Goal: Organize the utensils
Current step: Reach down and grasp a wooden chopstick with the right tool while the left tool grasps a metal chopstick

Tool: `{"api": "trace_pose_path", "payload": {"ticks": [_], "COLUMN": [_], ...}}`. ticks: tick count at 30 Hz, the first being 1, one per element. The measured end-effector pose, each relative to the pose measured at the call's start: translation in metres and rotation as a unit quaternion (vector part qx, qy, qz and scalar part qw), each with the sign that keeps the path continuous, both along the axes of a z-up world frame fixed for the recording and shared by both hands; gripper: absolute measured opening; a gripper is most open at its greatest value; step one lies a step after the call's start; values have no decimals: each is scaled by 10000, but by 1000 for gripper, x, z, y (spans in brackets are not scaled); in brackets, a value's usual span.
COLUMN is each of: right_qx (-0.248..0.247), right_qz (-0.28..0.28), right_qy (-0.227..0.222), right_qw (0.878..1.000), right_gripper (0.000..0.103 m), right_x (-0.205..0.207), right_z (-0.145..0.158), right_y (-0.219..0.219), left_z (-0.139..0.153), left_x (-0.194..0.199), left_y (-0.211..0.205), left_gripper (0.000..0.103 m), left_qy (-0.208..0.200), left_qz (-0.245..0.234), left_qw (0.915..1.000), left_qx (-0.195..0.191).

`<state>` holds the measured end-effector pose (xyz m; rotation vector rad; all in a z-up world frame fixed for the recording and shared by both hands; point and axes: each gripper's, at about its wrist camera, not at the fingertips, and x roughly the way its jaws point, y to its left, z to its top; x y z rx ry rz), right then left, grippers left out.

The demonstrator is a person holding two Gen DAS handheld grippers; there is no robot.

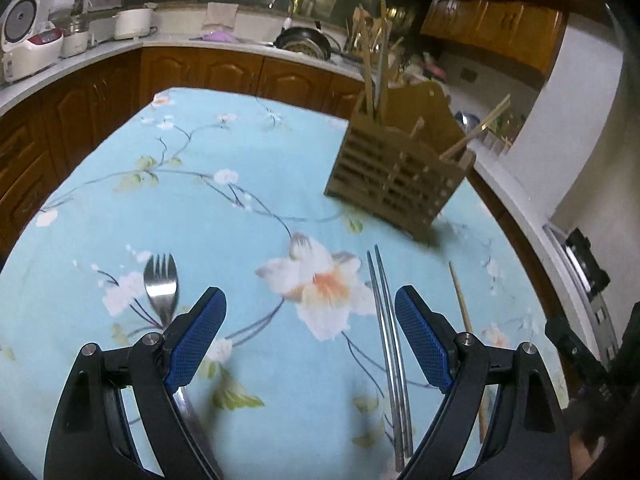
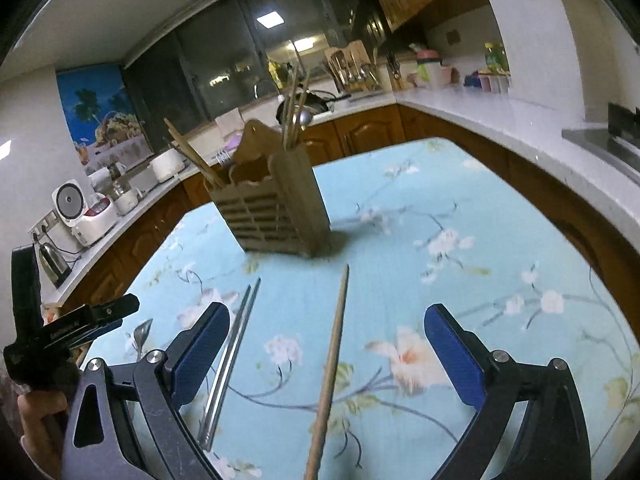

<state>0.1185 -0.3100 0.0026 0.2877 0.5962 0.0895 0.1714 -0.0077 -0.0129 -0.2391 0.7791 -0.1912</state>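
A slatted wooden utensil holder (image 1: 394,178) (image 2: 272,210) stands on the floral blue tablecloth, with several chopsticks and utensils sticking out of it. On the cloth lie a steel fork (image 1: 161,284), a pair of metal chopsticks (image 1: 386,320) (image 2: 230,356) and one wooden chopstick (image 1: 464,304) (image 2: 330,364). My left gripper (image 1: 310,304) hangs open above the cloth, the fork just outside its left finger, the metal chopsticks just inside its right finger. My right gripper (image 2: 328,320) is open wide, the wooden chopstick running between its fingers, untouched.
Wooden cabinets and a white counter (image 1: 100,46) wrap around the table, carrying rice cookers (image 1: 28,46), a kettle (image 2: 52,262) and a pan (image 1: 306,42). The other hand's gripper (image 2: 72,330) shows at the right wrist view's left edge. Bare tablecloth (image 2: 460,208) lies right of the holder.
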Motion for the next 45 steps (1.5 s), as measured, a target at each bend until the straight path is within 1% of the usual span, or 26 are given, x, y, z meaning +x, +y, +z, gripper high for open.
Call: {"api": "trace_pose_path", "payload": {"ticks": [9, 12, 18, 21, 22, 25, 28, 29, 30, 32, 33, 35, 37, 38, 39, 40, 41, 43, 45], "right_qx": [53, 106, 5, -20, -40, -44, -72, -75, -85, -105, -114, -164, -231, -254, -280, -314, -337, -418, -496], "right_qz": [59, 73, 107, 151, 163, 170, 187, 198, 215, 247, 265, 282, 297, 301, 305, 313, 321, 318, 312], "right_qy": [175, 243, 336, 422, 479, 602, 731, 763, 808, 889, 934, 1006, 1085, 1119, 1155, 1202, 1236, 1315, 1396], "right_qw": [9998, 9996, 9994, 9990, 9987, 9980, 9971, 9969, 9965, 9957, 9952, 9944, 9934, 9929, 9924, 9918, 9912, 9899, 9885], "right_gripper": [99, 99, 97, 87, 82, 71, 63, 60, 59, 58, 57, 51, 49, 48, 47, 44, 43, 41, 39], "right_x": [6, 12, 27, 38, 42, 53, 64, 68, 72, 78, 81, 88, 94, 96, 99, 102, 104, 110, 115], "right_z": [-7, -10, -12, -13, -14, -18, -24, -26, -28, -32, -34, -37, -41, -42, -44, -46, -48, -52, -56], "right_y": [-1, -3, -3, -3, -2, -3, -1, -1, 0, 1, 1, 3, 5, 5, 6, 7, 7, 9, 10], "left_z": [-13, -16, -21, -21, -21, -23, -26, -27, -29, -33, -34, -38, -42, -44, -47, -49, -49, -50, -51], "left_x": [14, 21, 40, 49, 54, 65, 75, 78, 81, 87, 90, 93, 95, 96, 97, 98, 97, 96, 96], "left_y": [-24, -31, -45, -51, -54, -61, -68, -70, -72, -75, -77, -81, -84, -87, -89, -90, -93, -99, -103], "left_gripper": [88, 88, 88, 86, 85, 79, 73, 68, 65, 64, 61, 57, 55, 52, 48, 47, 46, 45, 41], "left_qy": [429, 521, 646, 634, 631, 668, 701, 717, 752, 810, 829, 872, 927, 948, 979, 1001, 921, 875, 822], "left_qz": [-286, -374, -529, -570, -588, -643, -718, -740, -773, -826, -853, -912, -971, -1001, -1032, -1051, -1052, -1078, -1106], "left_qw": [9982, 9970, 9946, 9942, 9941, 9931, 9917, 9912, 9907, 9898, 9890, 9878, 9869, 9862, 9852, 9843, 9838, 9818, 9799], "left_qx": [315, 424, 621, 650, 663, 719, 806, 833, 830, 836, 874, 916, 894, 917, 960, 1009, 1119, 1295, 1445]}}
